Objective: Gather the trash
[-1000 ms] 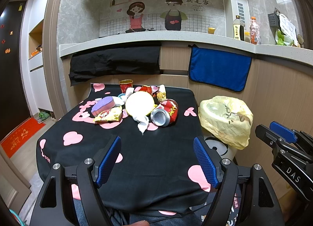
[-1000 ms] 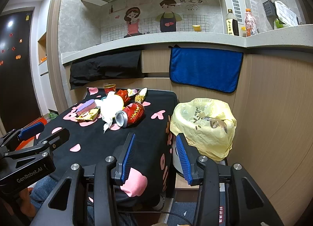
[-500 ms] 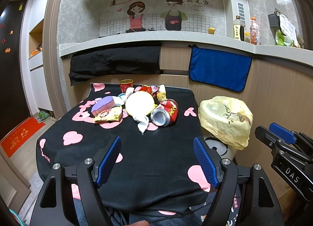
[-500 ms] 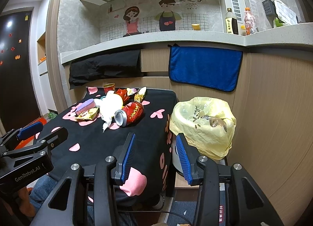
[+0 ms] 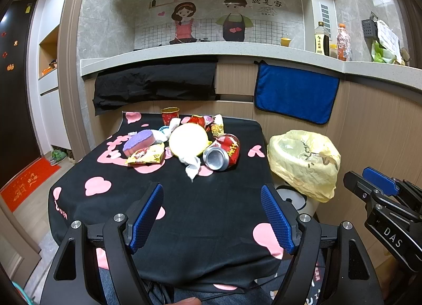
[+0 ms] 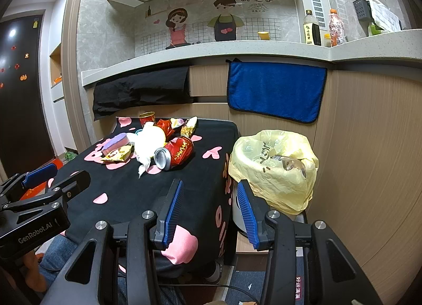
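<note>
A heap of trash lies at the far side of a table under a black cloth with pink hearts: a crushed red can, a pale round lid, a crumpled tissue, a yellow snack wrapper, a purple sponge and a red paper cup. A bin lined with a yellow bag stands right of the table. My left gripper is open over the near cloth, nothing between its pads. My right gripper is open over the table's right edge, empty.
A stone counter with bottles runs behind the table. A blue towel and a black cloth hang from it. A wooden wall panel closes the right side. A person's legs show under the near table edge.
</note>
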`<state>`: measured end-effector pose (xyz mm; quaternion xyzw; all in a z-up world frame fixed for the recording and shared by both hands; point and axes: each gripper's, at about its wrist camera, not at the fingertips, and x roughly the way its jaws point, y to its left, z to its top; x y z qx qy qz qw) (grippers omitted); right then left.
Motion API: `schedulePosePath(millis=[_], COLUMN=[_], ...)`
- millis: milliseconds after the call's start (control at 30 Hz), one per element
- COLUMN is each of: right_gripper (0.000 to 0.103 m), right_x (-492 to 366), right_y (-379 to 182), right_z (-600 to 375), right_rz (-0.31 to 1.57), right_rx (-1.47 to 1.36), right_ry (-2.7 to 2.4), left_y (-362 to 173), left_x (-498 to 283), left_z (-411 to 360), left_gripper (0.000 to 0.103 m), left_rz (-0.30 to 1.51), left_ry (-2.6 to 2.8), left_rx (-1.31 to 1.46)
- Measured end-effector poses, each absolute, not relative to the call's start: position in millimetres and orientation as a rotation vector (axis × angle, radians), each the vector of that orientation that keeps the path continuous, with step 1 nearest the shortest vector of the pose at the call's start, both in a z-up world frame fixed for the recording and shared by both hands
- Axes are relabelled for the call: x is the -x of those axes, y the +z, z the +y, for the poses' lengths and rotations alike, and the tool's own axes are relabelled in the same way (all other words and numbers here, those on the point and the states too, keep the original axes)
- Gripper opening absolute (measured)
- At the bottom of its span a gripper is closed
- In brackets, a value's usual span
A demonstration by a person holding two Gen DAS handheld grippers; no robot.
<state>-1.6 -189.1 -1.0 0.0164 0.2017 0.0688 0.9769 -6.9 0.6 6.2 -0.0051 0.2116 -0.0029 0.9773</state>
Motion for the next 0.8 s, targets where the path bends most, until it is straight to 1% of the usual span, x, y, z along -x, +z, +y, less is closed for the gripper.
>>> schedulePosePath(millis=[400, 600, 800], right_gripper=[0.041, 0.041, 0.041], right_x=[-8, -39, -80], right_y=[-10, -9, 3], right_z=[-191, -188, -185], right_rz=[0.430, 0.456, 0.445], right_rx=[-0.044, -0.051, -0.047], right_ry=[0.133, 0.146, 0.152], left_y=[3, -2, -2], left_x=[-2, -37, -89], left_z=[0, 12, 42], left_gripper=[0.077, 0.076, 0.077], left_rz=[0.439, 0.463, 0.481], left_ry=[-0.012, -0.007, -0.034], left_rx=[0.006, 0.009, 0.026])
